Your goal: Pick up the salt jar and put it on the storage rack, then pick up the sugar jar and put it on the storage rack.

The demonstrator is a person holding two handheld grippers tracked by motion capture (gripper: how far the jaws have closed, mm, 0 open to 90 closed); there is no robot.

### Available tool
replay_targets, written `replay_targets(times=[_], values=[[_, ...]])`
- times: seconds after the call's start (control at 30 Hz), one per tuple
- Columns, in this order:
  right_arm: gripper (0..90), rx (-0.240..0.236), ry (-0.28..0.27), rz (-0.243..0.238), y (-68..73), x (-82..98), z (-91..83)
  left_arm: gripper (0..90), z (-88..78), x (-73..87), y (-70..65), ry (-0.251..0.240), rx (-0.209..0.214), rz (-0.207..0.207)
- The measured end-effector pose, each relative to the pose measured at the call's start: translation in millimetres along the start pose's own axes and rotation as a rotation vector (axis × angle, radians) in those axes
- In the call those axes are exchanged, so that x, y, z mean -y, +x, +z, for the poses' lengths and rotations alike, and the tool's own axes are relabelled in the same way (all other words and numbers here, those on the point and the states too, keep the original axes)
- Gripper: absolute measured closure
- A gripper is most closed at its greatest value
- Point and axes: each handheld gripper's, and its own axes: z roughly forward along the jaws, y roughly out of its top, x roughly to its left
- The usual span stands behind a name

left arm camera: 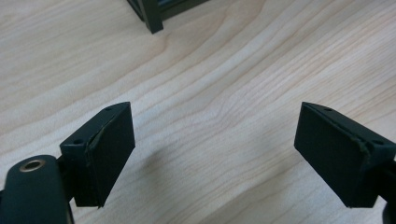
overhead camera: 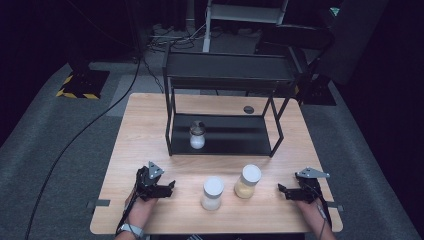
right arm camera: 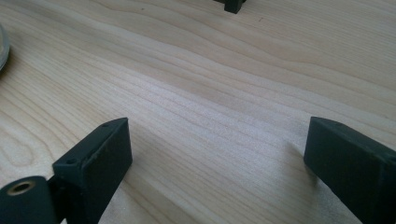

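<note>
Dark room is surrounding a pale wood table (overhead camera: pixel 150 125), with grey carpet underneath and a cable trailing across the floor at left. Black two-tier shelf (overhead camera: pixel 225 80) is standing on the far half of the table; a small lidded jar (overhead camera: pixel 197 135) of white contents is sitting on its lower tier, left of centre. A small dark disc (overhead camera: pixel 248 109) is lying on the table behind the shelf.

Two jars are standing upright near the front edge, between the grippers: white jar (overhead camera: pixel 212 193) with white lid, and tan jar (overhead camera: pixel 247 181) just beside it to the right, slightly farther back. They are apart, not touching.

Left gripper (overhead camera: pixel 167 186) is resting low by the table, jaws spread wide and holding nothing; its own view is showing bare wood between the pads (left arm camera: pixel 114 140). Right gripper (overhead camera: pixel 284 191) is likewise spread and holding nothing.

Handling judgement: both jars are looking rigid, smooth-walled and filled with powder or grains, so moderately heavy and possibly slippery; whether glass or plastic, I cannot tell. Best hold is probably across the cylindrical body below the lid, jaws level, keeping the jar upright. Wood surface is looking flat and matte.
</note>
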Motion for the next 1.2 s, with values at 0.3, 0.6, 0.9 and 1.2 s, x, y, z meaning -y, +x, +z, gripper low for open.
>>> replay_targets(times=[0.3, 0.6, 0.9, 1.2], values=[[7.6, 0.0, 0.0, 0.001, 0.0, 0.0, 0.0, 5.5, 5.3, 6.2, 5.2, 0.011, 0.013, -0.04], [7.6, 0.0, 0.0, 0.0, 0.0, 0.0, 0.0, 2.9, 5.1, 6.3, 5.5, 0.015, 0.014, -0.044], [7.6, 0.0, 0.001, -0.001, -0.1, -0.1, -0.1, 2.4, 5.9, 5.5, 7.8, 0.016, 0.02, -0.038], [6.8, -0.023, -0.006, 0.025, -3.3, 2.2, -2.2, 2.4, 5.9, 5.2, 8.1, 0.018, 0.02, -0.036]])
